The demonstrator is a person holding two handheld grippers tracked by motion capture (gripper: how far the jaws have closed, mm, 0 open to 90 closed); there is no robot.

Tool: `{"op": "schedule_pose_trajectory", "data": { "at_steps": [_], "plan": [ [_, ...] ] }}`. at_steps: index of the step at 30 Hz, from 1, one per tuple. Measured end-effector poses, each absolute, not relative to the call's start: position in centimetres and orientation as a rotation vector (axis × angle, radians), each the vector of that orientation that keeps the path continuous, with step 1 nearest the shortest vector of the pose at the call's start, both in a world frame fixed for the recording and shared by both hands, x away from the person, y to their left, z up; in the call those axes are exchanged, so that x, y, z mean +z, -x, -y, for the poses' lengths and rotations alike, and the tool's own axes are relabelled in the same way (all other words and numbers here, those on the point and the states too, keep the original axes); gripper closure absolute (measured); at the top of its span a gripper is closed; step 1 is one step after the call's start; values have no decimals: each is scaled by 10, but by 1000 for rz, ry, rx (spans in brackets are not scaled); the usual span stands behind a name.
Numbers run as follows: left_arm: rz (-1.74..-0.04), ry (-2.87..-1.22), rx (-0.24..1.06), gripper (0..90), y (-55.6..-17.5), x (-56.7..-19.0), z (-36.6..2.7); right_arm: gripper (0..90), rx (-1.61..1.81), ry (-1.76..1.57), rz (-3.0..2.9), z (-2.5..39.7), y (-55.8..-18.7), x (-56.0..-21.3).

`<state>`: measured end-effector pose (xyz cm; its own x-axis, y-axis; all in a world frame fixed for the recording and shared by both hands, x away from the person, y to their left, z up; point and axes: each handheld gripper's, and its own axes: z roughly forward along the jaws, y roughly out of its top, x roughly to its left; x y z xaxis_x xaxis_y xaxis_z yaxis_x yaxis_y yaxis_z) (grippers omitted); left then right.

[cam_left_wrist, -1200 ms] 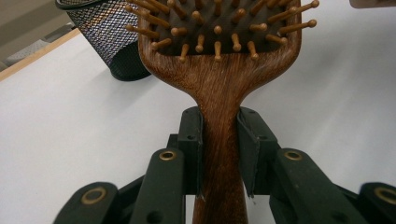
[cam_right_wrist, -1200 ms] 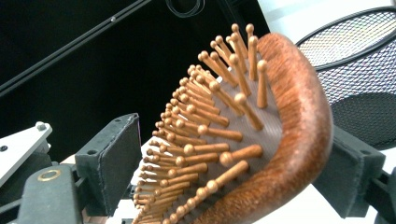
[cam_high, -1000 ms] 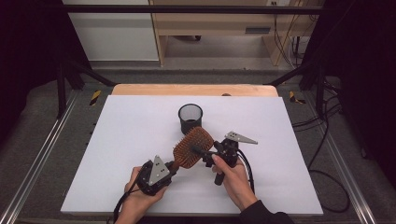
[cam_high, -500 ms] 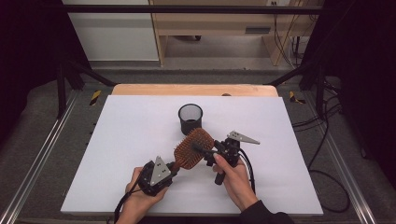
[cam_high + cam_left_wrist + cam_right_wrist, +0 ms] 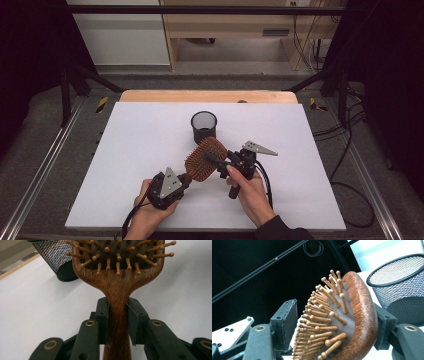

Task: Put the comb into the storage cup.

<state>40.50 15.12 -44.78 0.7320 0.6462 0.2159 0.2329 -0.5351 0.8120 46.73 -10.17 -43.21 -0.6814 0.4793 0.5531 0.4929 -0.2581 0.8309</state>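
The wooden paddle hairbrush [image 5: 205,159] hangs between the left gripper [image 5: 183,181] and right gripper [image 5: 216,161], just before the black mesh cup [image 5: 204,126] on the white table [image 5: 140,145].

Both hands low at the near edge, each with a hand-held gripper angled inward toward the other.

The left hand-held gripper [image 5: 186,176] points up and to the right, its jaws clamped tight on a narrow stem. The right hand-held gripper [image 5: 214,160] points left, jaws spread wider, one on each side of what sits between them. The right forearm enters from the near right.
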Motion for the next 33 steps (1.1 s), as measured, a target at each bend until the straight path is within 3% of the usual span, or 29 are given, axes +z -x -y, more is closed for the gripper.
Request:
{"op": "schedule_pose_trajectory", "data": {
  "at_steps": [33],
  "plan": [
    [-672,-2077,635,730,-404,-447,-150,513,-2187,1228,1890,96,-455,-418]
  ]
}}
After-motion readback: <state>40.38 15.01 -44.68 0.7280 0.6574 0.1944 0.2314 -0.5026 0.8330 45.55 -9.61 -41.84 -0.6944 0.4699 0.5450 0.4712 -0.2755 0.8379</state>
